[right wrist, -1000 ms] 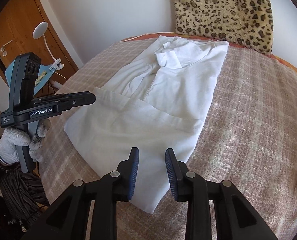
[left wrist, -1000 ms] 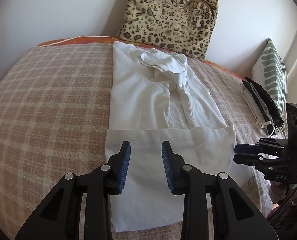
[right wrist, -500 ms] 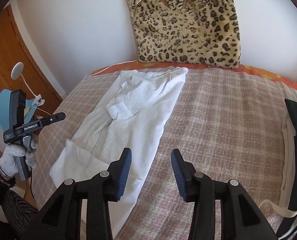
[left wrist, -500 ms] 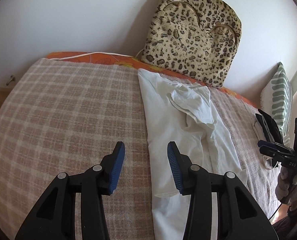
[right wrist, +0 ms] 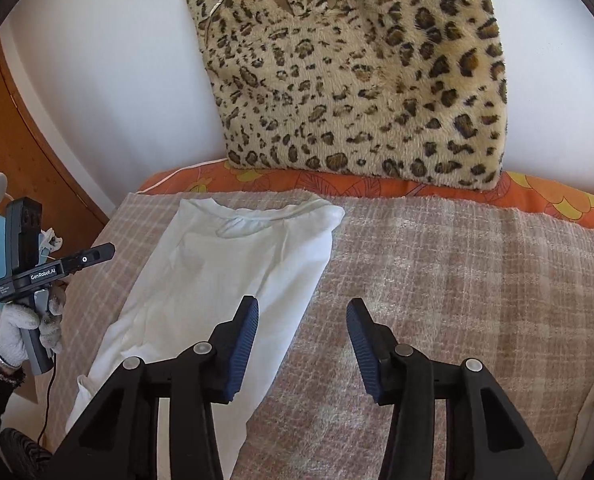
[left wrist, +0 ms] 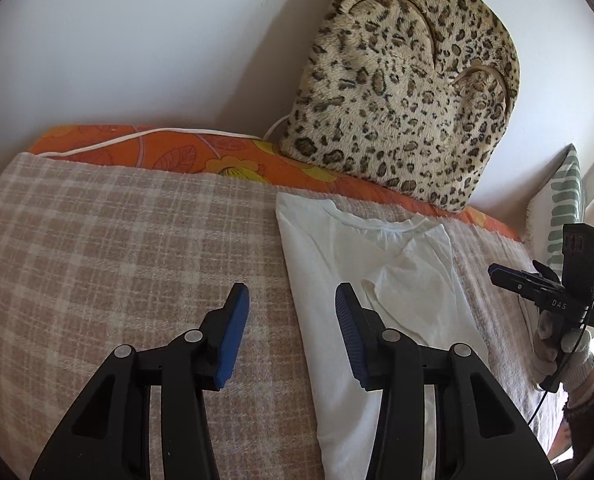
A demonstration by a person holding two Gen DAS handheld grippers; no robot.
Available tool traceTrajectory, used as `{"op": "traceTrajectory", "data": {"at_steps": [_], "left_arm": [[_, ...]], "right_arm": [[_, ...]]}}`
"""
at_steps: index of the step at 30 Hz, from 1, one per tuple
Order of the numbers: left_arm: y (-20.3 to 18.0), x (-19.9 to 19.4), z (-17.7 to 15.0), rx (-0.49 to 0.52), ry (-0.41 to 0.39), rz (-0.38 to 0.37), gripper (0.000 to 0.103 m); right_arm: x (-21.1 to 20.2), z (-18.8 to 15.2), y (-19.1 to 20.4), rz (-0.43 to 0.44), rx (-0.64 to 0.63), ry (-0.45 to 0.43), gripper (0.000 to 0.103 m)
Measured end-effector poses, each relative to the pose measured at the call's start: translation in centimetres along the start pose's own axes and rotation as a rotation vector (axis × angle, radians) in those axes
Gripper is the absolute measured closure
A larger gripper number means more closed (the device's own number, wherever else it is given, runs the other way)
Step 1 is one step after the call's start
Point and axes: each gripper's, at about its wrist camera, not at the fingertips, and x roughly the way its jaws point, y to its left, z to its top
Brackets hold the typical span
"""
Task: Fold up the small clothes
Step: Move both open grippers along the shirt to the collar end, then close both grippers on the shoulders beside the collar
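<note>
A white shirt [left wrist: 377,264] lies on the plaid blanket as a long narrow strip, its collar at the far end near the leopard cushion; the right wrist view shows the shirt [right wrist: 233,264] too. My left gripper [left wrist: 292,292] hovers over the shirt's left edge. Its jaws are opening and nothing is between them. My right gripper [right wrist: 303,304] hangs over the shirt's right edge, open and holding nothing. Each gripper also appears from the side in the other view: the right gripper [left wrist: 497,270] in a gloved hand, the left gripper [right wrist: 105,248] likewise.
The plaid blanket [left wrist: 117,260] covers a bed with an orange sheet [left wrist: 201,156] at the wall. A leopard cushion [right wrist: 357,80] leans on the wall. A striped pillow [left wrist: 561,208] stands at the right, and a wooden door [right wrist: 17,140] at the left.
Both grippers moved from the shirt's near, folded-up hem toward its collar end and spread apart to the two side edges. Both sets of jaws stand wider than before.
</note>
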Motion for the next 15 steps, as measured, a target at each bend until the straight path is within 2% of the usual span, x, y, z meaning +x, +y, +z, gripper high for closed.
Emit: {"op": "traceTrajectory", "data": {"at_steps": [4,8,9,10,12,15], "left_arm": [[0.5,2.6,1.7,0.001,0.009,-0.018,0.056],[0.2,4.7,2.7,0.039,0.021,-0.037,0.056],[0.1,5.2,2.9,0.048,0.021,-0.031,0.056],[0.0,5.6,3.1,0.057,0.018,-0.014,0.056],[0.0,6.3,3.4,0.065,0.013,-0.005,0.056],[0.0,6.8,3.8,0.064,0.013,-0.035,0.056]], "right_arm": [[2.9,2.2,-1.6,0.007,0.005,0.014,0.057],[5.1,3.5,-1.2,-0.019,-0.065,0.032,0.061],[5.6,3.7,-0.9,-0.041,-0.092,0.035,0.062],[6.1,3.9,-0.4,-0.101,-0.127,0.040,0.067],[7.4,4.1,-0.1,-0.201,-0.166,0.072,0.068],[7.6,4.4,-0.8,-0.145,-0.131,0.066,0.068]]}}
